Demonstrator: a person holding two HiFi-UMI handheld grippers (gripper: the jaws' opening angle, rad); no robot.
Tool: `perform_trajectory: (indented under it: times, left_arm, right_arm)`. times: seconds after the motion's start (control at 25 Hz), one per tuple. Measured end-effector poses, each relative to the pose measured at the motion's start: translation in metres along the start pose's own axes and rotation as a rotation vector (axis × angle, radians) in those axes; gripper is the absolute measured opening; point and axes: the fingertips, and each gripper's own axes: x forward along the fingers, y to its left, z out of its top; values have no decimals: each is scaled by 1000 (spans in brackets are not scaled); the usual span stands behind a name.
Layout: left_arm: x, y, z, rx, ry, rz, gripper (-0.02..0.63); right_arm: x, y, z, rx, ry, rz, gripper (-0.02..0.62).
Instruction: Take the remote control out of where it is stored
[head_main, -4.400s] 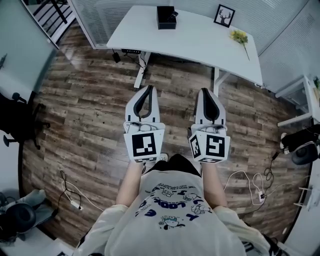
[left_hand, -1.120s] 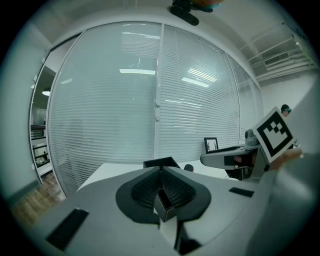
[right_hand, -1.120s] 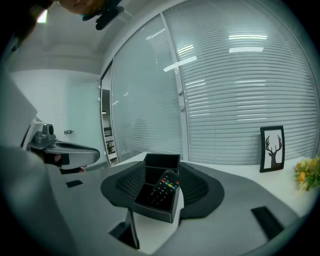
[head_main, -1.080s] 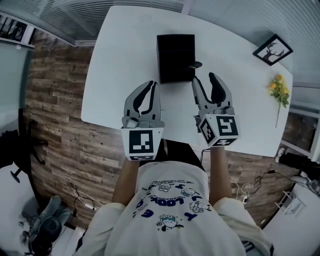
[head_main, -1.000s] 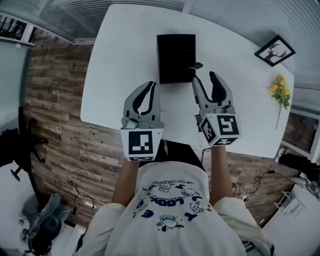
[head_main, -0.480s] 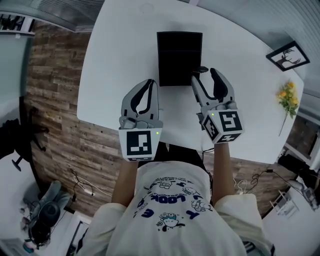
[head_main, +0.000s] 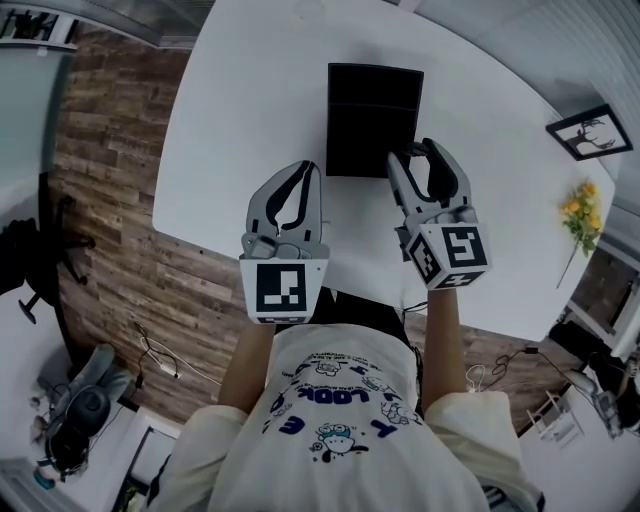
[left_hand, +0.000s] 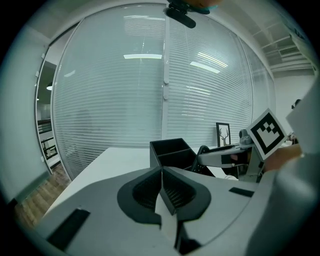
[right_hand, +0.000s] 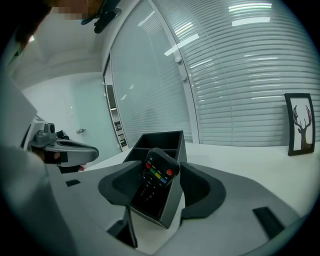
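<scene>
A black open-topped box (head_main: 372, 110) stands on the white table (head_main: 250, 90). The remote control (right_hand: 152, 187), black with coloured buttons, sticks up out of the box's near right corner and leans on the box (right_hand: 161, 141) wall. My right gripper (right_hand: 159, 172) is open, one jaw on each side of the remote, with a gap on both sides. In the head view the right gripper (head_main: 414, 156) reaches the box's near right corner, where the remote (head_main: 406, 150) shows as a small dark tip. My left gripper (head_main: 298, 172) is shut and empty, left of the box.
A framed deer picture (head_main: 590, 132) and yellow flowers (head_main: 580, 215) lie far right on the table. The table's near edge runs just under both grippers, with wooden floor (head_main: 110, 200) to the left. Window blinds stand behind the table. The left gripper view shows the box (left_hand: 172, 152) ahead.
My right gripper has moved forward to the box's near right corner and its jaws have spread around the remote's top. The left gripper has stayed shut beside the box.
</scene>
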Motion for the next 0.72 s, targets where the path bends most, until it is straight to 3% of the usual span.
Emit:
perform_trajectory:
  times: [0.28, 0.44, 0.72]
  left_arm:
    - [-4, 5, -8, -28, 9, 18, 17]
    - [-8, 8, -12, -35, 12, 32, 17]
    - [-14, 20, -15, -53, 12, 61, 17]
  right_arm:
    - [-3, 21, 9, -89, 1, -14, 194]
    - [0, 43, 9, -112, 13, 51, 151]
    - [21, 64, 4, -225, 108, 119, 146]
